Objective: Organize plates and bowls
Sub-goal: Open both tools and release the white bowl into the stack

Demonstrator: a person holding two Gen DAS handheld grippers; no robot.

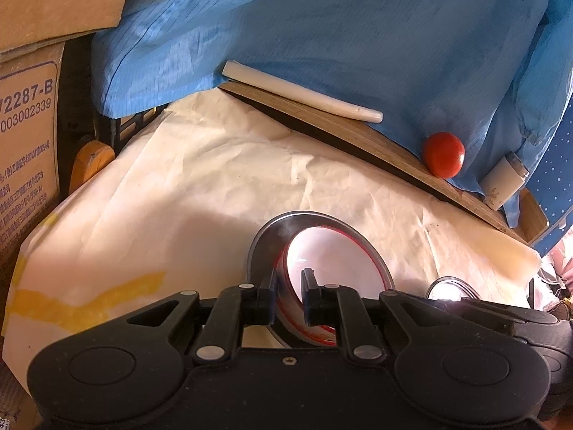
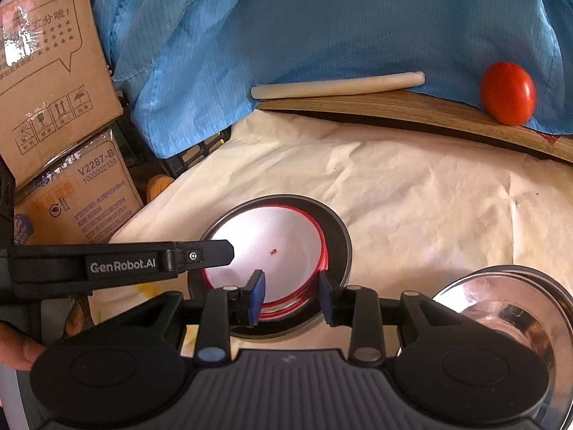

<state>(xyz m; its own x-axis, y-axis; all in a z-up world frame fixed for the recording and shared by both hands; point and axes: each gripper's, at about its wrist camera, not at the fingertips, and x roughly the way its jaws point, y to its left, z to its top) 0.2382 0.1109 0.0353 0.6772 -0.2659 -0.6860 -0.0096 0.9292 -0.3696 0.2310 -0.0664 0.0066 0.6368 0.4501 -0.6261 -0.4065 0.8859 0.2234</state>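
A white bowl with a red rim (image 1: 333, 258) (image 2: 272, 236) sits inside a shallow steel plate (image 1: 263, 240) (image 2: 340, 233) on cream paper. My left gripper (image 1: 290, 281) is shut on the bowl's near rim, one pad inside and one outside. In the right wrist view that left gripper's finger (image 2: 215, 252) reaches in from the left onto the bowl's left rim. My right gripper (image 2: 292, 281) straddles the bowl's near-right rim with its jaws apart. Its left pad hangs over the white inside, and its right pad stands just outside the red rim. A stack of shiny steel bowls (image 2: 501, 308) (image 1: 449, 288) stands to the right.
A wooden board (image 2: 394, 105) (image 1: 358, 132) at the back carries a red tomato (image 2: 508, 93) (image 1: 443, 154) and a white stick (image 2: 336, 86) (image 1: 297, 91) under a blue cloth (image 2: 322, 18). Cardboard boxes (image 2: 53, 71) (image 1: 28, 136) stand on the left. A white tube (image 1: 501, 179) lies at the right.
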